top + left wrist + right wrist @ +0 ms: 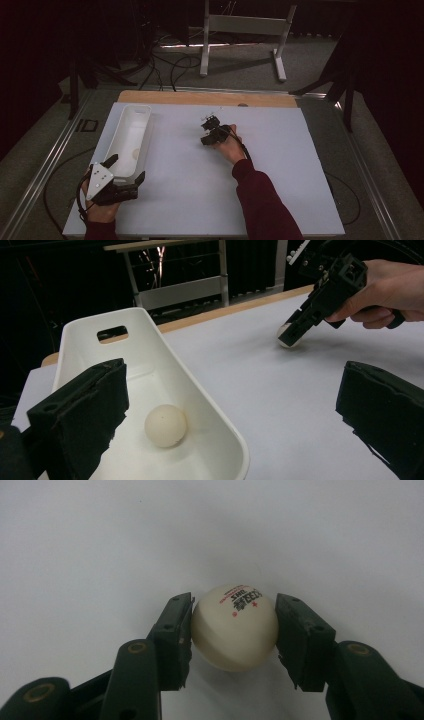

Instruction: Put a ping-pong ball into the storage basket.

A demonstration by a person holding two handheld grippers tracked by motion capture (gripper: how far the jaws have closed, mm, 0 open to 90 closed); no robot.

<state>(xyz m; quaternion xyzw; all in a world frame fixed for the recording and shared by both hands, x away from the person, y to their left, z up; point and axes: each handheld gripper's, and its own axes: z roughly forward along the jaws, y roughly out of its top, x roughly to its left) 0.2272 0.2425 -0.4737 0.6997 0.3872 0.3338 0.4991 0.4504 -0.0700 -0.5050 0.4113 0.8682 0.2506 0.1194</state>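
Mid-worktop (280, 165), right gripper (234, 630) has its jaws clamped on a white ball (234, 627), one pad at each side, the ball resting on the white surface with its red print facing up. At the near left corner, left gripper (122, 172) sits with jaws wide apart, straddling the near end of a white tray (150, 340); nothing is between the pads. Second ball (165, 425) lies loose on the tray floor, well apart from the first.

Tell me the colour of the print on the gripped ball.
Red and black, on the ball; right gripper view.
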